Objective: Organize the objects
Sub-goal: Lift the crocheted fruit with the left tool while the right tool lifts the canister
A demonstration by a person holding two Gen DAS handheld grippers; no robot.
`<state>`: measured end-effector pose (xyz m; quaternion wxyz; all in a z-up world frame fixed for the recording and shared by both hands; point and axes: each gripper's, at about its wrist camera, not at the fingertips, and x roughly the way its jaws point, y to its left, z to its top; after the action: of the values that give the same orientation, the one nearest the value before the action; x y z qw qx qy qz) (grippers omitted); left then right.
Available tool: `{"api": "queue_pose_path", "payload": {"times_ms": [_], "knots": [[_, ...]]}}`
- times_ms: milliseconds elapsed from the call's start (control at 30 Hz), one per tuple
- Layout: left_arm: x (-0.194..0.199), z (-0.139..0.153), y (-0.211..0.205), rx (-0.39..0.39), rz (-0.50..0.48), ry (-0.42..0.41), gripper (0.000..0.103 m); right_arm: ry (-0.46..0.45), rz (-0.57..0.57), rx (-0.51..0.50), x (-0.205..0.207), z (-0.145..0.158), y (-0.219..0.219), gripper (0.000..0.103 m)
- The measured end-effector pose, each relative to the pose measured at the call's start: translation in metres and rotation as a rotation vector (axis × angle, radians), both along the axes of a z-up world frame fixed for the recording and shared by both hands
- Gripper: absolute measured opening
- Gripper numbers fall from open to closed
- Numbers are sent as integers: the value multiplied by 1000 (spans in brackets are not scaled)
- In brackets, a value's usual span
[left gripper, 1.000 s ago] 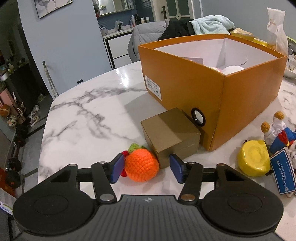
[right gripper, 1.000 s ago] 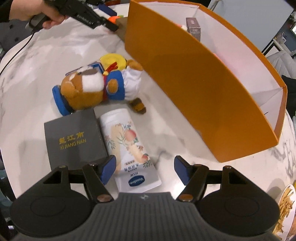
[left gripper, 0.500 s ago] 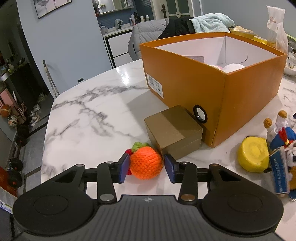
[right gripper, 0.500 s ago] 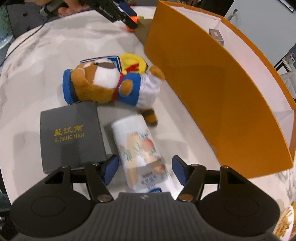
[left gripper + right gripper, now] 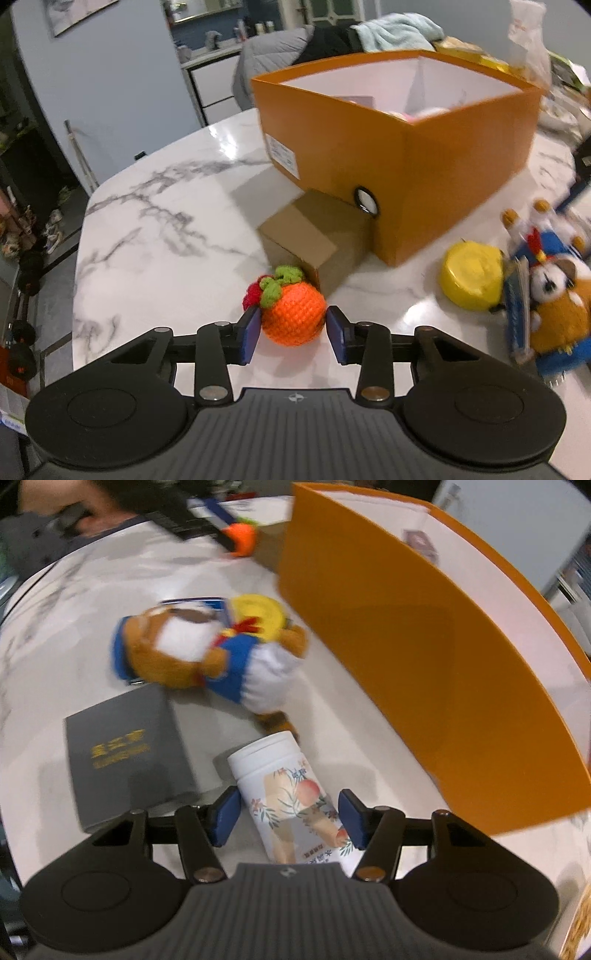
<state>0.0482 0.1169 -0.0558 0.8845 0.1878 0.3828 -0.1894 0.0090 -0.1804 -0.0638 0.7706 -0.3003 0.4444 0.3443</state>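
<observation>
My left gripper (image 5: 290, 334) is shut on a crocheted orange fruit (image 5: 293, 312) with green leaves and holds it just above the marble table (image 5: 155, 221), in front of a small brown box (image 5: 310, 236). The big orange box (image 5: 402, 147) stands open behind it. My right gripper (image 5: 288, 821) is open, its blue pads on either side of a white lotion bottle (image 5: 291, 797) that lies on the table. The left gripper with the fruit (image 5: 242, 539) also shows far off in the right wrist view.
A plush bear in blue and white (image 5: 207, 653) lies beside the orange box (image 5: 424, 646), with a yellow round thing (image 5: 471, 277) and a blue card (image 5: 517, 306) next to it. A dark grey box with gold lettering (image 5: 129, 753) lies left of the bottle.
My left gripper closed on the crocheted fruit and lifted it slightly. My right gripper moved forward along the bottle, which now lies between its open fingers.
</observation>
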Motion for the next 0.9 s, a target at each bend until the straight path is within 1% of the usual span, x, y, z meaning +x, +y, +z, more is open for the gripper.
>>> {"api": "queue_pose_path", "payload": {"times_ms": [133, 267, 367, 433, 467, 500, 567, 633, 733, 767, 867, 900], "knots": [[-10, -6, -8, 18, -63, 29, 44, -5, -93, -1, 13, 0, -10, 60], [-20, -13, -18, 17, -146, 62, 42, -13, -105, 2, 15, 0, -10, 60], [-23, -14, -22, 2, -132, 59, 44, -14, -100, 4, 16, 1, -8, 60], [-23, -12, -21, -41, -116, 45, 59, -14, -97, 4, 15, 2, -11, 60], [-22, -10, -20, -73, -111, 43, 73, -14, -97, 4, 15, 2, -11, 60], [-22, -8, -19, -107, -104, 41, 78, -13, -98, 5, 14, 2, -10, 60], [-19, -7, -17, -159, -75, 39, 78, -13, -99, 9, 14, 2, -10, 60], [-16, -8, -17, -181, -19, 32, 78, -13, -102, 12, 13, 3, -9, 60], [-9, -13, -16, -216, 44, 35, 72, -13, -103, 13, 14, 3, -8, 60], [-8, -14, -17, -230, 50, 35, 69, -14, -103, 13, 14, 2, -8, 60], [-5, -14, -20, -252, 54, 33, 68, -17, -102, 17, 12, 1, -5, 60], [-4, -15, -22, -253, 52, 36, 62, -20, -101, 18, 12, 1, -4, 60]]}}
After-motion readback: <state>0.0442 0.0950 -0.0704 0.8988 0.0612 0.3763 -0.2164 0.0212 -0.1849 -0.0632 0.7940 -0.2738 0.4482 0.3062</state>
